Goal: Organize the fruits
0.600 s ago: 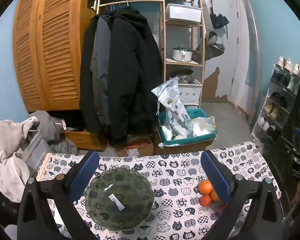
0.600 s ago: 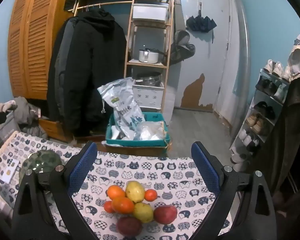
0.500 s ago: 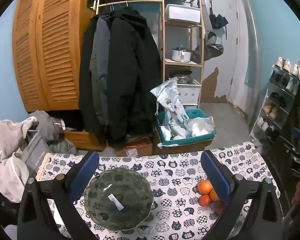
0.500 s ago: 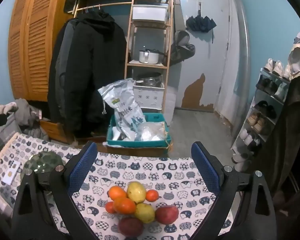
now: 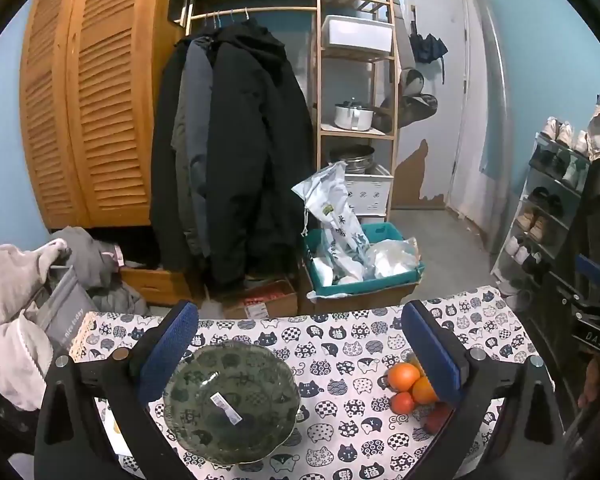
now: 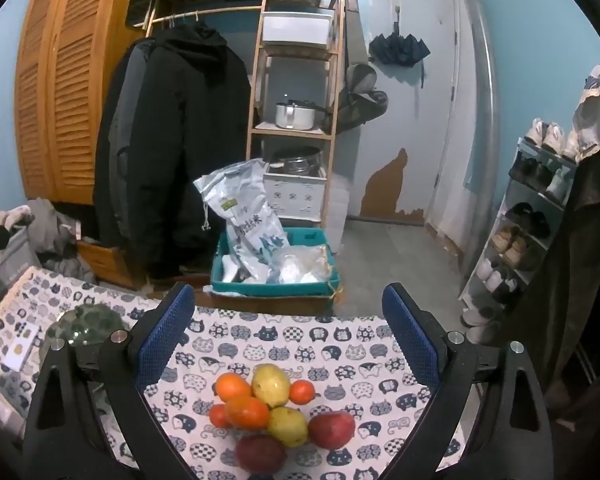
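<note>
OK, left wrist: left claw [image 5: 300, 344] spread wide, empty, over the green bowl [image 5: 231, 400] on the table [image 5: 340, 344]. Right wrist: right claw [image 6: 288, 336] released, empty, above the fruit pile [image 6: 276, 408]; bowl far left.

Black tool [image 6: 288, 340] frames; blue textured pads [image 6: 162, 336]; silver screws [image 6: 453, 336]

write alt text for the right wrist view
The open right gripper frames a pile of fruit, oranges, yellow pears and red apples, on a cat-print tablecloth. A green glass bowl sits to the left.
</note>
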A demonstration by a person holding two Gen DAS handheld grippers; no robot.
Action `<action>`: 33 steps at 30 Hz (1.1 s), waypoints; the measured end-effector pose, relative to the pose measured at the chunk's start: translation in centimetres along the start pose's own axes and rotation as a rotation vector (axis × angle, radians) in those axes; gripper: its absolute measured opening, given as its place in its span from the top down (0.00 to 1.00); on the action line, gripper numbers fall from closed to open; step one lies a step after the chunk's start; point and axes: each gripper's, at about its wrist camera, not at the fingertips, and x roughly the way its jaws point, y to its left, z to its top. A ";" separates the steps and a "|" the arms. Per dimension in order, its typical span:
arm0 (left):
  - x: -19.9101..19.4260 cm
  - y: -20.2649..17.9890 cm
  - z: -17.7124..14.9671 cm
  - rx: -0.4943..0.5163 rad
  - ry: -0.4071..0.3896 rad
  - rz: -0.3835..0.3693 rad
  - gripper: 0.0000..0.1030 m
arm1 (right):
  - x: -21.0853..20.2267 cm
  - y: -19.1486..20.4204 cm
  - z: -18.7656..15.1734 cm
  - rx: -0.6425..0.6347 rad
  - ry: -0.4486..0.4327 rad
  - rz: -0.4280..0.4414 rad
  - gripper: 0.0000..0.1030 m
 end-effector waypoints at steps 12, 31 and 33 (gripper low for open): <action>-0.6 0.3 0.2 0.003 -0.018 -0.006 0.00 | -0.3 -0.1 0.2 0.009 -0.003 0.041 0.10; -0.8 0.2 0.3 0.002 -0.029 -0.008 0.00 | -0.8 -0.7 0.5 0.012 -0.017 0.031 0.10; -0.8 0.1 0.3 0.003 -0.028 -0.009 0.00 | -0.8 -0.8 0.5 0.015 -0.018 0.032 0.10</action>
